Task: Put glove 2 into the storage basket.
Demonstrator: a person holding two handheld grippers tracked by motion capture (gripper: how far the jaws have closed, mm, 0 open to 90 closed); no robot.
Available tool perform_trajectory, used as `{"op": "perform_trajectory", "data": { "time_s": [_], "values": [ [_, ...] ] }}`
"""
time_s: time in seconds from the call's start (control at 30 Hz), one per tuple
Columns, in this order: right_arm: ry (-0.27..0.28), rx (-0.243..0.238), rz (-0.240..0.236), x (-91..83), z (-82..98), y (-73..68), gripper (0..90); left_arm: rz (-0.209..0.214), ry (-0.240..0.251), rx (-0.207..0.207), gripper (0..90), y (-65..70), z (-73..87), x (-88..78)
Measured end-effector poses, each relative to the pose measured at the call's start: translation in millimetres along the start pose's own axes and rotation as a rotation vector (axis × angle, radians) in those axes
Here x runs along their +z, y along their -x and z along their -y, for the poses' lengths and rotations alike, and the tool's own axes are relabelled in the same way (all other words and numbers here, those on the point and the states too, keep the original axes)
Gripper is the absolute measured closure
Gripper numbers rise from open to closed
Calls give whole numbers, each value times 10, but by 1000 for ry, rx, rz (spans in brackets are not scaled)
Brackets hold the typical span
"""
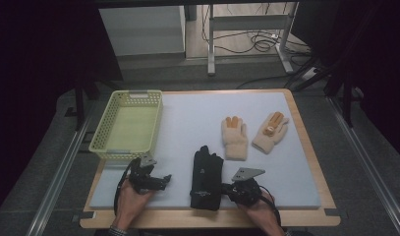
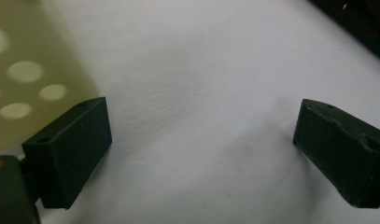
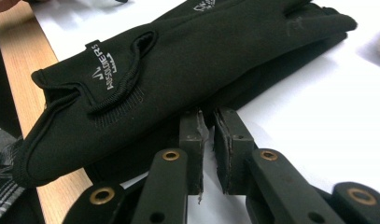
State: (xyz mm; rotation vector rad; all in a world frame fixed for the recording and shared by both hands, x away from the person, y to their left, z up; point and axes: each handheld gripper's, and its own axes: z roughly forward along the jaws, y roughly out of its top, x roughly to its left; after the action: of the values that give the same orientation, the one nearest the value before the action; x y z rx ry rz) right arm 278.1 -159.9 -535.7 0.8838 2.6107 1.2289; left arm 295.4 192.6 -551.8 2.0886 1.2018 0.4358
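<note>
In the high view, the right gripper (image 1: 226, 188) is sitting at the cuff edge of the black gloves (image 1: 206, 178), which are lying stacked near the front of the white mat (image 1: 197, 118), fingers pointing away from the person. The left gripper (image 1: 164, 179) is resting beside the yellow basket (image 1: 100, 128); two cream gloves (image 1: 235, 137) are lying farther back.

In the left gripper view, its jaws are standing wide apart over bare mat, holding nothing.

In the right gripper view, the jaws are nearly clenched with a thin gap, tips at the lower glove's edge; whether fabric is caught cannot be told. A good grip probably means pinching both layers.
</note>
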Motion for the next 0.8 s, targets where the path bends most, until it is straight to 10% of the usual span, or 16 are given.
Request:
{"op": "perform_trajectory", "data": {
  "time_s": [0.8],
  "values": [
    [0,-56,25,471,-374,-85,800,4,-12,-2,22,-154,79,-60]
  ]
}}
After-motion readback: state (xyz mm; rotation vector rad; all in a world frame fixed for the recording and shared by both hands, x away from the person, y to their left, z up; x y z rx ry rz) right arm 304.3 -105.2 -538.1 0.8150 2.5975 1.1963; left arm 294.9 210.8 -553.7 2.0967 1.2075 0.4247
